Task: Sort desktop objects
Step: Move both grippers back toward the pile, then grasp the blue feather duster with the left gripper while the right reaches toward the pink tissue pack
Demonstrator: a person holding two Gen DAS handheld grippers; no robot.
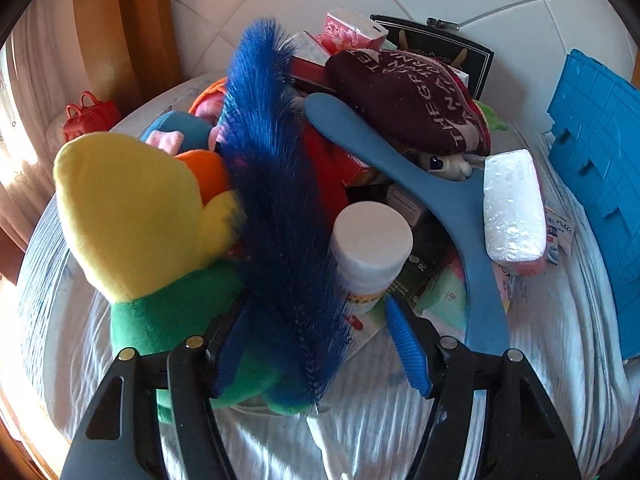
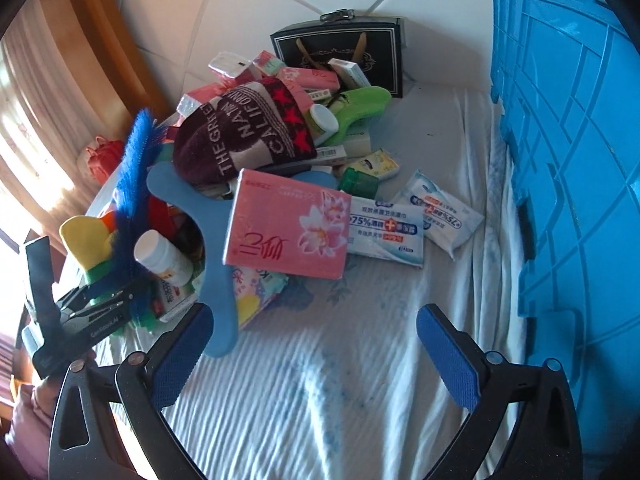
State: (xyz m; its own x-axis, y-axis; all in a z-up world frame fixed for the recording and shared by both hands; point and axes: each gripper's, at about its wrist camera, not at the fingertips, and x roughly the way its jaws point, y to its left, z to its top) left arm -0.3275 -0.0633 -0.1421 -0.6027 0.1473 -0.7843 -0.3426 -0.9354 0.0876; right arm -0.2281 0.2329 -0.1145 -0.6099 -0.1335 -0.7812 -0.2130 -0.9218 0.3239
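My left gripper [image 1: 316, 344] stands spread around the base of the blue fluffy feather-like tuft [image 1: 276, 184] of the yellow-and-green plush toy [image 1: 132, 216], at the near left edge of the pile on the white ribbed cloth [image 1: 360, 432]; I can't tell whether the pads press it, since the left pad is half buried in plush. My right gripper [image 2: 316, 356] hangs wide apart over bare cloth, pinching nothing. Risk, as I judge it: closing on fur alone gives a weak hold, and the toy may slide out on lifting. The white-capped plastic bottle [image 1: 370, 248] stands just beside the right pad and could be knocked over or caught in the jaws. The blue flat boomerang-shaped piece [image 1: 452, 200] leans across the heap, touching the maroon knitted cap with lettering [image 1: 416, 104]; dragging the toy could shift both. The pink tissue pack with flower print [image 2: 288, 228] rests tilted on the heap and looks ready to slip. The blue plastic crate [image 2: 568, 160] stands at the right, well apart from the toy. Wet-wipe packets [image 2: 384, 228] lie between heap and crate.
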